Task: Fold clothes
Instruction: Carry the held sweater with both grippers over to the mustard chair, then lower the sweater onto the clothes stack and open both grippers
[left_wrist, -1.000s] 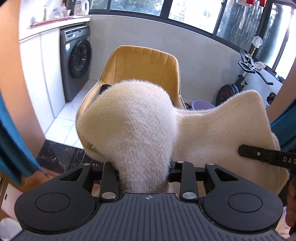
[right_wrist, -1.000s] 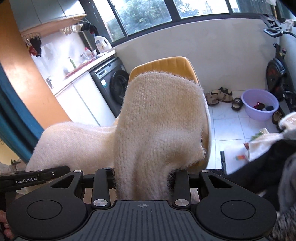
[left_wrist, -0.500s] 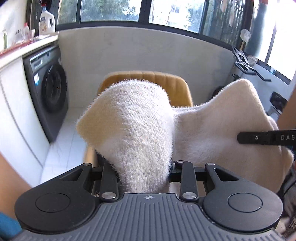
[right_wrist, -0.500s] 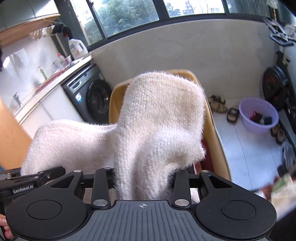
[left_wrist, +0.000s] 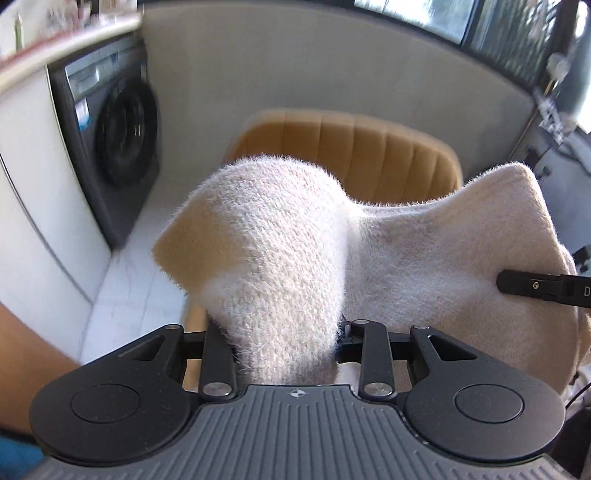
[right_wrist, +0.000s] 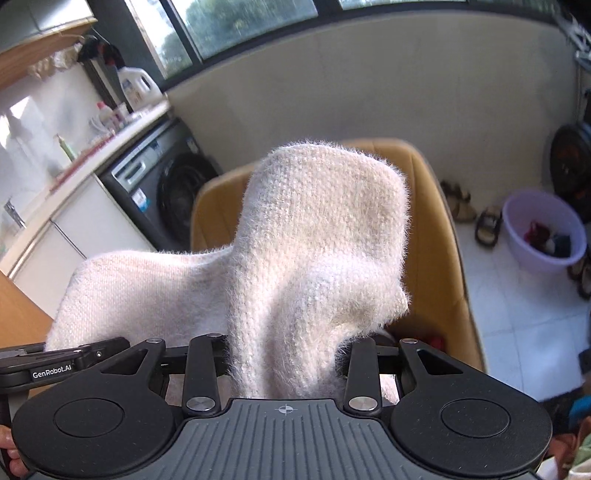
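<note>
Washing machine (right_wrist: 162, 192): dark grey front-loader with a round door, set under a white counter at the far left.
Detergent bottle (right_wrist: 137, 88): white jug standing on that counter by the window.
Left gripper (left_wrist: 286, 332): jaws clamped on a bunched fold of the sweater, which rises in a hump straight ahead of the camera; held level, facing the chair.
Sweater (left_wrist: 424, 266): cream, fuzzy, loosely knit; held up in the air between the two grippers, in front of the chair.
Chair (left_wrist: 354, 147): mustard-yellow, padded back with vertical channels, curved shell sides.
Right gripper (right_wrist: 286, 354): jaws pinched shut on another bunch of the sweater; level, with the other gripper just beside it at the left edge.
Slippers (right_wrist: 458, 201): a brown pair on the white tile floor beside the chair.
Basin (right_wrist: 517, 251): round lilac plastic tub on the floor at right, holding small dark and red items too blurred to identify.
</note>
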